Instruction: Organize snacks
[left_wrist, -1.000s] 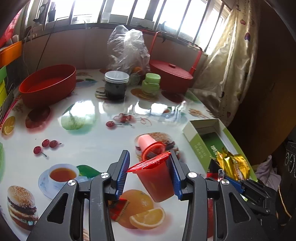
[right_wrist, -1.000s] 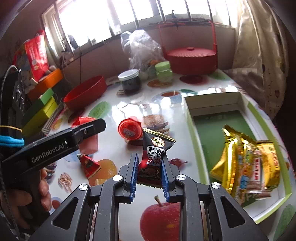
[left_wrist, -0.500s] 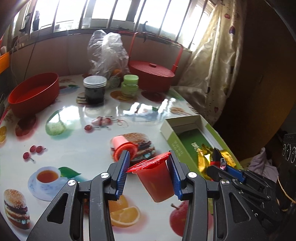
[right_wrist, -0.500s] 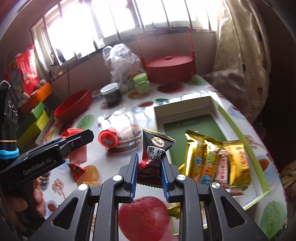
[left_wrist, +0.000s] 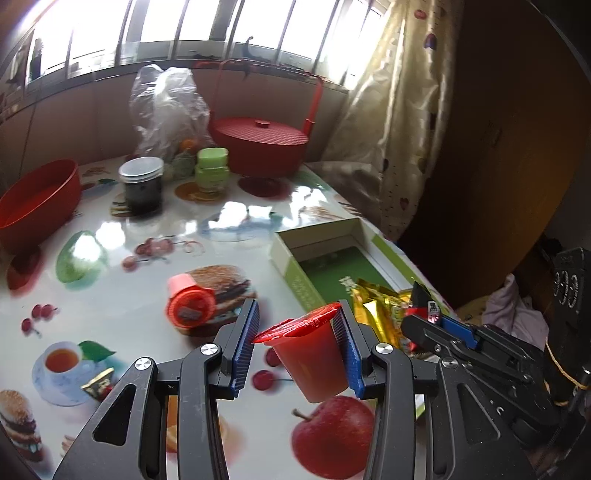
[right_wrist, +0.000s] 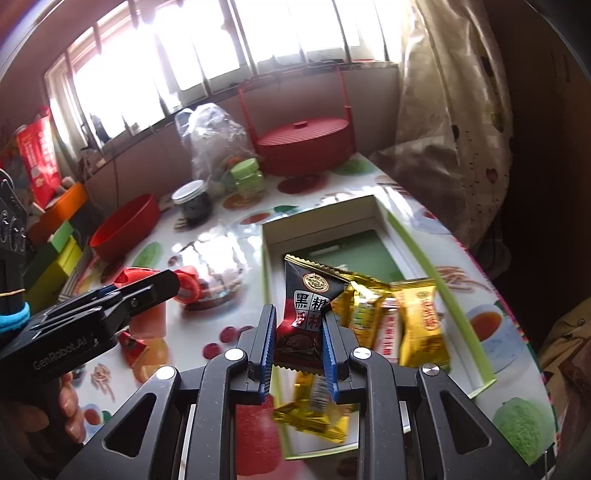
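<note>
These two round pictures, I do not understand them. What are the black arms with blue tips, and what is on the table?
No robot here: a person holds one hand tool in each hand, and a fisheye camera on each looks along its two fingers. The left view shows the left tool shut on a red jelly cup. The right view shows the right tool shut on a dark snack packet, above a green box already holding gold packets. On the fruit-print table lie another red cup, a red bowl, a dark jar and a lidded red basket.

Bright barred windows backlight the room, a patterned cream curtain hanging beside dark wooden panelling
</note>
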